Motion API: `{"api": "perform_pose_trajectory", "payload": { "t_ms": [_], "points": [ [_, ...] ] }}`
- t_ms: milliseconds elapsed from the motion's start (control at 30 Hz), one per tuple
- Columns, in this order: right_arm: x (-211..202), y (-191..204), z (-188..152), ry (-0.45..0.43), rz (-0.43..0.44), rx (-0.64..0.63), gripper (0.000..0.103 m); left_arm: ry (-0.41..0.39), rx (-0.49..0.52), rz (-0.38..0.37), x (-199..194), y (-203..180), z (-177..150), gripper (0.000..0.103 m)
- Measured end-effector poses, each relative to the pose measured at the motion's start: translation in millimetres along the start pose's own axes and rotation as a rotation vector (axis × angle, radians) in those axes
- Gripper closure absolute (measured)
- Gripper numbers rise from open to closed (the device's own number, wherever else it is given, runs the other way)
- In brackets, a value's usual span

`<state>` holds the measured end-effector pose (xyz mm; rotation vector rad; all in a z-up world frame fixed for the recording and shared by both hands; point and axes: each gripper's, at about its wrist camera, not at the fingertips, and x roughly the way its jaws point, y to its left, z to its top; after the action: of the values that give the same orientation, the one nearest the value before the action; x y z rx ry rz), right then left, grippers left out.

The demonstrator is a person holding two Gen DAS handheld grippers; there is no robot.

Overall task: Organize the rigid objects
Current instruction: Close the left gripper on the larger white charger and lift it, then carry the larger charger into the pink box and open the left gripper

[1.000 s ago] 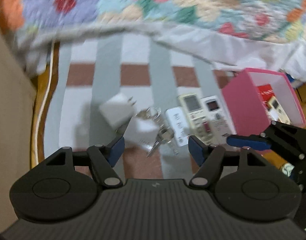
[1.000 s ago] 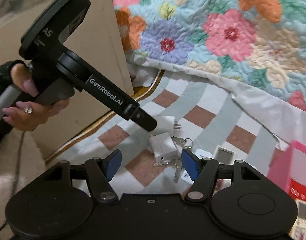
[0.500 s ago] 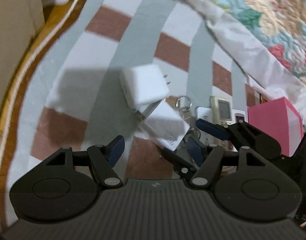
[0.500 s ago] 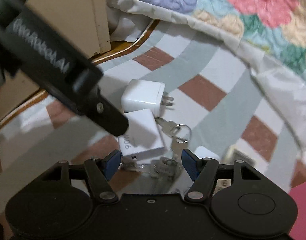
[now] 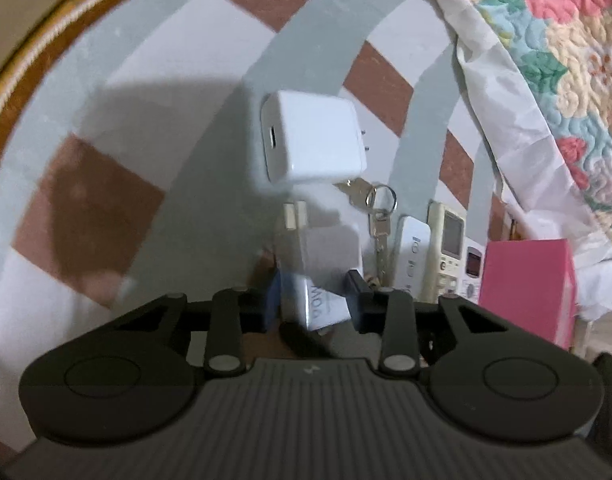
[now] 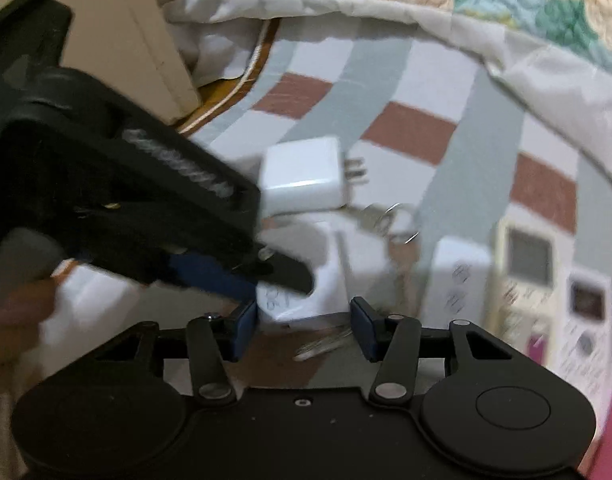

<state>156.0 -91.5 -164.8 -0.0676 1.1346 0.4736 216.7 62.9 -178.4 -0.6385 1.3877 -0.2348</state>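
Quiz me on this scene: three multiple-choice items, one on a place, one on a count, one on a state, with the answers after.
1. The bunch of silver keys on a ring lies:
A) inside a pink box
B) on the grey, white and brown checked cloth, beside the white plug-in chargers
C) on a floral quilt

2. White plug-in chargers in view:
A) one
B) two
C) four

3. The farther white charger is:
A) lying free on the cloth, prongs bare
B) plugged into a socket
C) clamped in jaws

Answers:
1 B: the ring rests on the cloth just right of the chargers.
2 B: one lies behind the other, and there are no more.
3 A: no jaws hold it, and its prongs stick out bare.
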Motion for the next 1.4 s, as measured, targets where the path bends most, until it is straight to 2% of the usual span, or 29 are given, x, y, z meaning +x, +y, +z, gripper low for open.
{"api": "perform_pose_trajectory", "payload": {
  "t_ms": [67, 233, 300, 400, 600, 833, 933, 1133, 1233, 1400],
  "points": [
    [1, 5, -4, -0.01, -0.017, -0.044, 0.048, -0.002, 0.01, 0.003, -1, -1, 0, 0.068],
    [7, 1, -1, -0.02, 0.013, -0.073, 0.046, -0.008, 0.034, 0.008, -1, -1, 1, 0.064],
    [12, 2, -2, -0.026, 0.016, -0.103, 0.041, 0.003, 0.041, -0.002, 1, -1, 1, 0.059],
    [10, 3, -4, -0.041, 0.005, -0.107, 0.044, 0.002, 0.058, -0.007, 2, -1, 0, 0.06],
    [-1, 0, -15, -0.088, 0.033, -0.024, 0.045, -0.029, 0.21, 0.051, -10, -21, -11, 0.065],
    [-42, 7, -36, -0.154, -0.012, -0.037, 0.045, -0.055, 0.36, 0.06, -37, -54, -41, 0.065],
    [-66, 13, -45, -0.185, -0.074, -0.071, 0.045, -0.068, 0.428, 0.047, -50, -75, -57, 0.065],
    [-119, 5, -56, -0.228, -0.115, -0.052, 0.045, -0.105, 0.627, 0.038, -74, -125, -97, 0.065],
    [-147, -2, -61, -0.242, -0.138, -0.037, 0.045, -0.102, 0.62, 0.001, -85, -148, -110, 0.065],
    [-175, -15, -74, -0.289, -0.223, 0.02, 0.045, -0.133, 0.693, 0.007, -86, -191, -138, 0.065]
  ]
}}
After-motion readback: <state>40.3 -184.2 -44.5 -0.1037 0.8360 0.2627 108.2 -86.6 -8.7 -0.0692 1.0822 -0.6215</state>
